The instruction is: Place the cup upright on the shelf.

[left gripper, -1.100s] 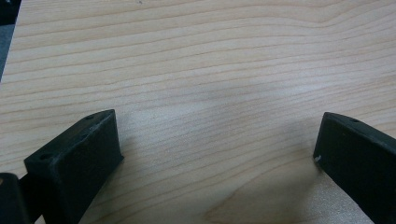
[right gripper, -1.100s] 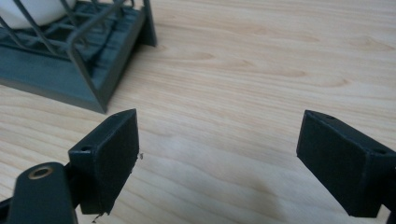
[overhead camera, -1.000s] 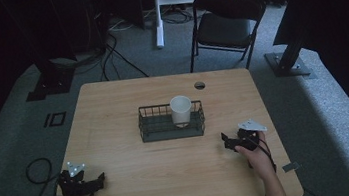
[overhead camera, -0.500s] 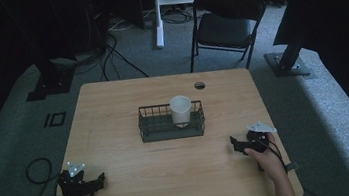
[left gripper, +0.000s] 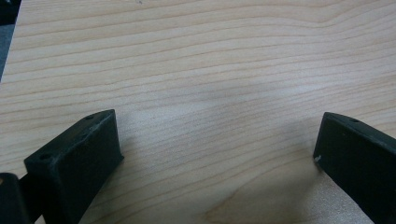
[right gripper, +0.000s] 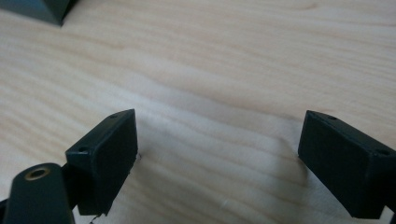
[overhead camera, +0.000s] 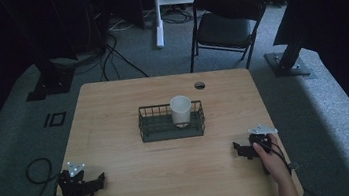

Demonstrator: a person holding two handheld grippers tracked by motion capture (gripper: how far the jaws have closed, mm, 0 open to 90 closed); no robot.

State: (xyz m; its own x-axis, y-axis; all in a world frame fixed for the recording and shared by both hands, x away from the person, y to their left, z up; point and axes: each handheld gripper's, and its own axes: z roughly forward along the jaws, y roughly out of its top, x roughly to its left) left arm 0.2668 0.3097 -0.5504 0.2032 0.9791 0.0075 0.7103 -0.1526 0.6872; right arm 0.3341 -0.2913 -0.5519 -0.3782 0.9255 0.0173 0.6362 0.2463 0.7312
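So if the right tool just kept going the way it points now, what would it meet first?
Most likely bare table. In the high view the right tool points left across the near edge, well short of the wire basket. Its jaws stand open over bare wood. Depth is hard to judge.

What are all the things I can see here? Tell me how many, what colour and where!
Cup: 1, white, upright inside the basket, toward its right end.
Wire basket: 1, dark, middle of the table.
Table: 1, light wood, with a round hole near its far edge.
Folding chair: 1, black, on the floor beyond the table.
Cables: several, black, on the grey floor far left.
Left gripper: 1, black, near left corner of the table, jaws wide apart over bare wood.
Right gripper: 1, black, near right side of the table, jaws wide apart.
Hands: 2, holding the grippers at the near edge.
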